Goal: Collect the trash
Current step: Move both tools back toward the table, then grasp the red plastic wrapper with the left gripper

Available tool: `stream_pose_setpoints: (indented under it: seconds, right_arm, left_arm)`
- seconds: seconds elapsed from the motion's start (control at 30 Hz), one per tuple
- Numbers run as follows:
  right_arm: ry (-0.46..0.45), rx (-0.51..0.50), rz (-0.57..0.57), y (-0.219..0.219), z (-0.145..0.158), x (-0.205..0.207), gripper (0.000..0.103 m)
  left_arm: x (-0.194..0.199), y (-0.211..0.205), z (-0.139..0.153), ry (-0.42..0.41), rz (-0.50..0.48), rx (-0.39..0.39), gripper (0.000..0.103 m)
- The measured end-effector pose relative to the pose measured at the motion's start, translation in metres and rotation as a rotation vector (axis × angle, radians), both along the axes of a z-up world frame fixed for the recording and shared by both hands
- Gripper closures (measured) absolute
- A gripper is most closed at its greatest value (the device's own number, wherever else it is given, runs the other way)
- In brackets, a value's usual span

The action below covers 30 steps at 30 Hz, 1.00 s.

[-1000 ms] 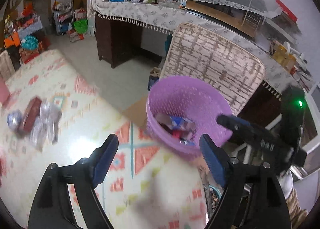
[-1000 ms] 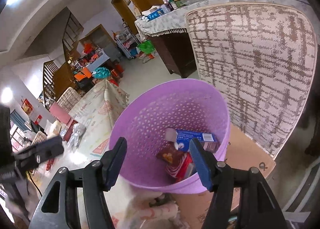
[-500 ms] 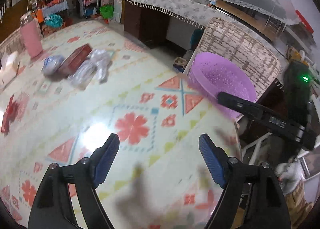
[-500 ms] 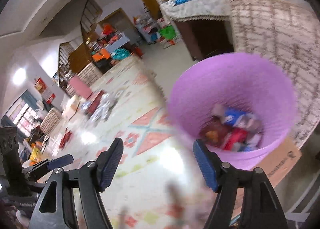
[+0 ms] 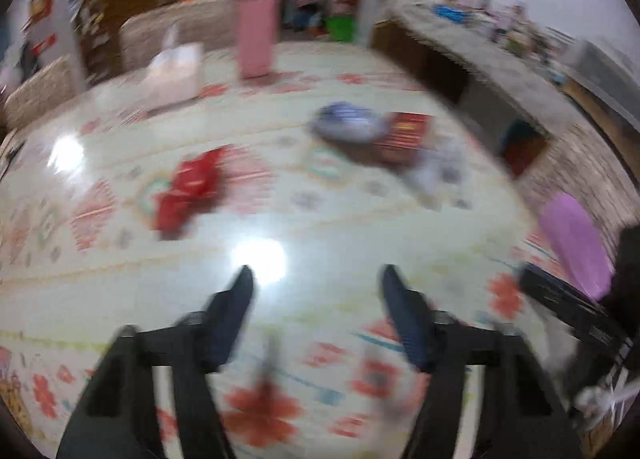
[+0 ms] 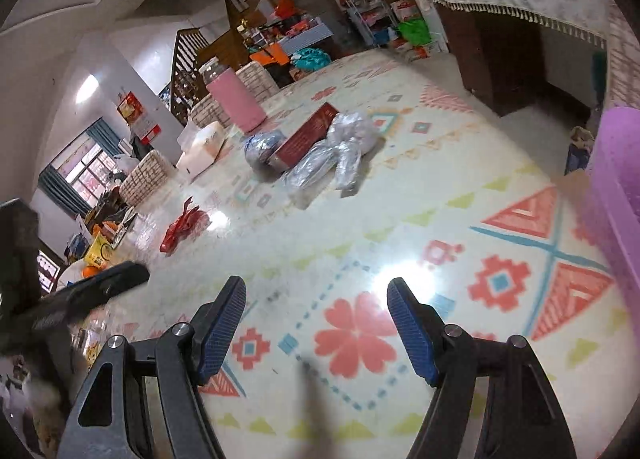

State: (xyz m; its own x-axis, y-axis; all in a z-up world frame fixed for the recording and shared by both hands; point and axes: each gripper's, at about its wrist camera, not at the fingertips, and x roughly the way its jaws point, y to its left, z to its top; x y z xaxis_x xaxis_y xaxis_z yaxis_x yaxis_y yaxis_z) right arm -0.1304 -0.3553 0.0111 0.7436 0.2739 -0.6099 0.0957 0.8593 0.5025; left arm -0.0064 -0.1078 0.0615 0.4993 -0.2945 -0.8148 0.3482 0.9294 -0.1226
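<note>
Now we are holding two empty grippers over the table, left gripper (image 5: 316, 279) jaws closing, right gripper (image 6: 316, 299) jaws apart, one red wrapper (image 6: 185, 223) lying far left.

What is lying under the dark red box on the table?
The dark red box rests partly on clear crumpled plastic bags, beside a bluish wad. Anything directly beneath it is hidden.

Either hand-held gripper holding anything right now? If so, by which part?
Nothing held. The left hand-held gripper is closing on empty air above the patterned tablecloth; the right hand-held gripper is open and empty.
</note>
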Motion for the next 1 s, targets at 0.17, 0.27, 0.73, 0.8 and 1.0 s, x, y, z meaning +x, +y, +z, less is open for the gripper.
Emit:
stream_pose_setpoints:
  seconds: [0.17, 0.27, 0.73, 0.8, 1.0]
  right_arm:
    - [0.003, 0.025, 0.003, -0.002, -0.003, 0.0, 0.024]
    - [0.012, 0.024, -0.003, -0.003, -0.003, 0.0, 0.023]
    - [0.012, -0.013, -0.009, 0.002, 0.0, 0.001, 0.021]
    - [0.014, -0.015, -0.008, 0.002, 0.0, 0.0, 0.021]
    - [0.015, -0.022, -0.008, 0.003, 0.001, -0.002, 0.021]
  left_arm:
    - [0.062, 0.04, -0.013, 0.033, 0.142, -0.018, 0.046]
    - [0.089, 0.051, -0.017, 0.021, 0.194, -0.047, 0.035]
    - [0.115, 0.032, -0.042, 0.045, 0.187, 0.085, 0.06]
    - [0.106, 0.033, -0.038, 0.035, 0.177, 0.093, 0.068]
    - [0.062, 0.043, -0.023, 0.003, 0.163, 0.032, 0.075]
